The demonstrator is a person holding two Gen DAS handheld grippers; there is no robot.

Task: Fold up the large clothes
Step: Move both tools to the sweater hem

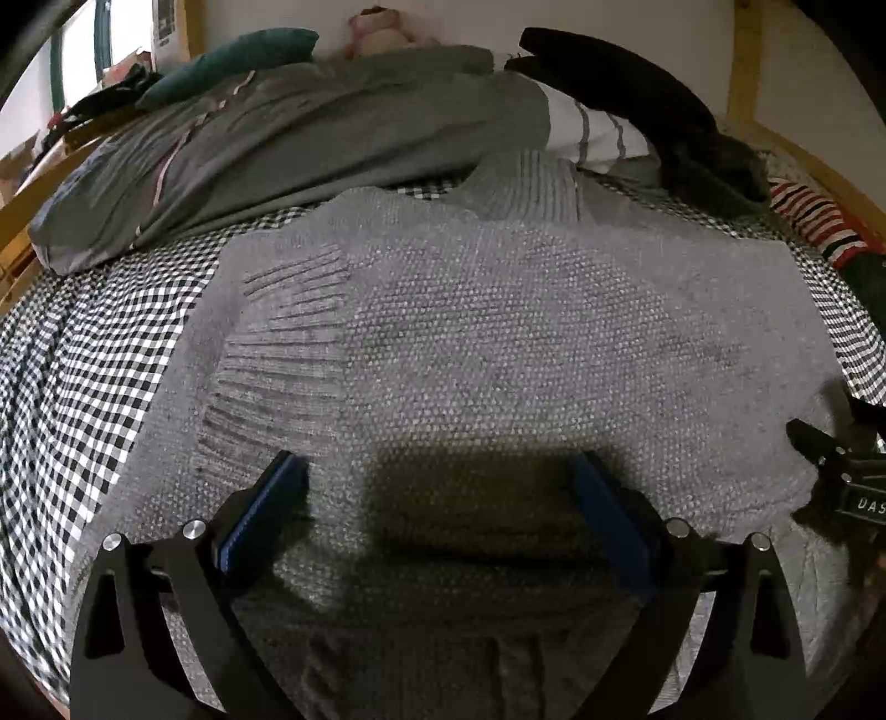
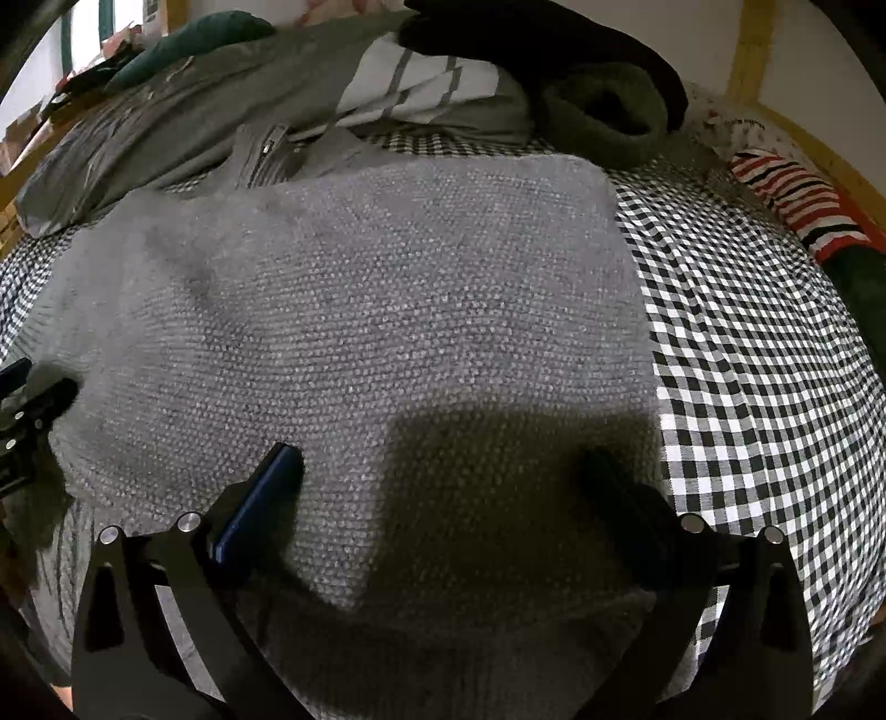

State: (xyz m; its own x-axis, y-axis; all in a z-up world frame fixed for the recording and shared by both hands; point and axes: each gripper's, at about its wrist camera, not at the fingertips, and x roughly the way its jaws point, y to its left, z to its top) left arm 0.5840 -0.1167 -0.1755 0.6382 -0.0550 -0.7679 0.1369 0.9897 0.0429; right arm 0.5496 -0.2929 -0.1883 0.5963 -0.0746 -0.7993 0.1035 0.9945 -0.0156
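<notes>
Two tongs, left tongs (image 1: 437,487) and right tongs (image 2: 443,476), hover spread wide, empty, directly above a grey sweater (image 1: 498,332) lying flat on the bed (image 2: 747,332).

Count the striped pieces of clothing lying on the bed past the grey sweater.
2: a white garment with grey stripes behind the grey sweater, and a red, white and black striped one at the bed's far right edge. Others may be buried in the pile.

**Wooden-framed bed against a white wall**

A black-and-white checked sheet (image 2: 747,343) covers the bed. Its light wooden frame (image 1: 745,61) rises against a white wall (image 1: 609,22). Daylight enters through a window (image 1: 72,50) at far left, beyond a teal pillow (image 1: 232,61).
</notes>
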